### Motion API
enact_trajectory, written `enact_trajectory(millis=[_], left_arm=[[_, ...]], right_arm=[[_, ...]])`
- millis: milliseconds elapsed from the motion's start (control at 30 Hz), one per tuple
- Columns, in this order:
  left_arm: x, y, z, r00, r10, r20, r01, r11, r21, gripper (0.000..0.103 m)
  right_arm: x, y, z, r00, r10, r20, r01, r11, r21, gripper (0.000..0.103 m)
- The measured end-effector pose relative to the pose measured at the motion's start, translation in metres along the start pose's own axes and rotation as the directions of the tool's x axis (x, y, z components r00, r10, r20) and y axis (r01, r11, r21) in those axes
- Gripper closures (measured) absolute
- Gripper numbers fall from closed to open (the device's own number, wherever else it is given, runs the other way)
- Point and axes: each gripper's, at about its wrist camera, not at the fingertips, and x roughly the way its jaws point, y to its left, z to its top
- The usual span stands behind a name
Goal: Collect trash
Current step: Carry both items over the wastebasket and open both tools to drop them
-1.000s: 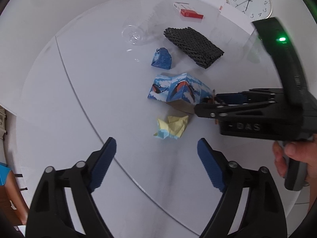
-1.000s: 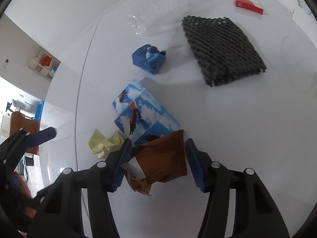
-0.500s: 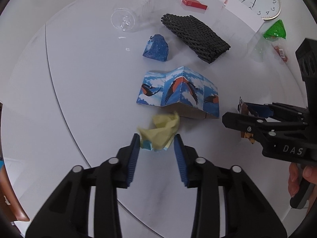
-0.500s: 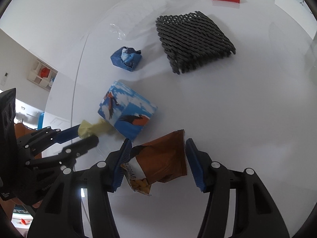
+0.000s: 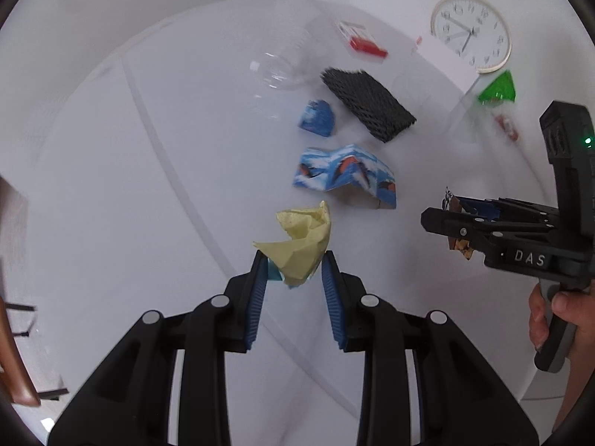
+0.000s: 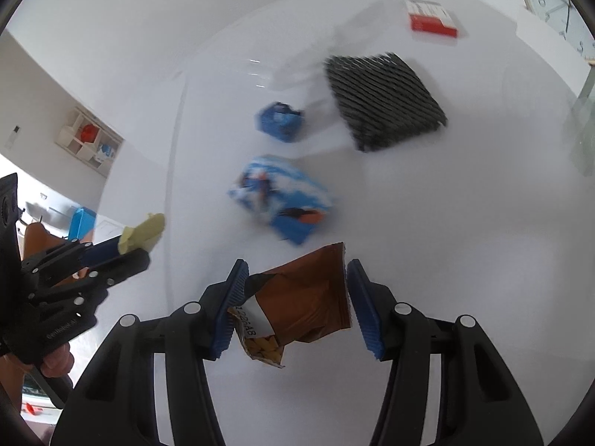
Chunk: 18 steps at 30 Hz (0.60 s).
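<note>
Above the white surface (image 5: 156, 171): left tongs (image 5: 293, 265) clamp the yellow paper wad (image 5: 303, 239), right tongs (image 6: 295, 293) pinch the brown snack bag (image 6: 308, 308). Both full. Blue folded carton (image 5: 346, 174) lies ahead, between them, long axis crosswise, slightly nearer the right.

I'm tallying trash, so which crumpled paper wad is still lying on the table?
The blue paper wad, beside the black mesh pad; the yellow paper wad is pinched in the left tongs.

Bright, even light; fisheye-warped edges; motion blur across both views.
</note>
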Motion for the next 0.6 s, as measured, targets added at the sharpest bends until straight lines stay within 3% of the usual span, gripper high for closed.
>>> enact_trajectory(millis=[200,400,600], left_arm=[[-0.064,0.062,-0.051,0.995,0.096,0.021,-0.095,0.994,-0.058,0.073],[-0.117,0.15,-0.114,0.976,0.218,-0.004,-0.216,0.961,-0.173,0.073],[-0.121,0.233,-0.158,0.964,0.259,-0.065,-0.267,0.926,-0.266,0.072]], right_arm=[[-0.013,0.071,-0.02,0.999,0.048,0.002,-0.048,0.996,-0.07,0.048],[-0.001,0.17,-0.044,0.99,0.137,-0.036,-0.14,0.979,-0.146,0.048],[0.014,0.267,-0.057,0.979,0.186,-0.085,-0.2,0.954,-0.222,0.048]])
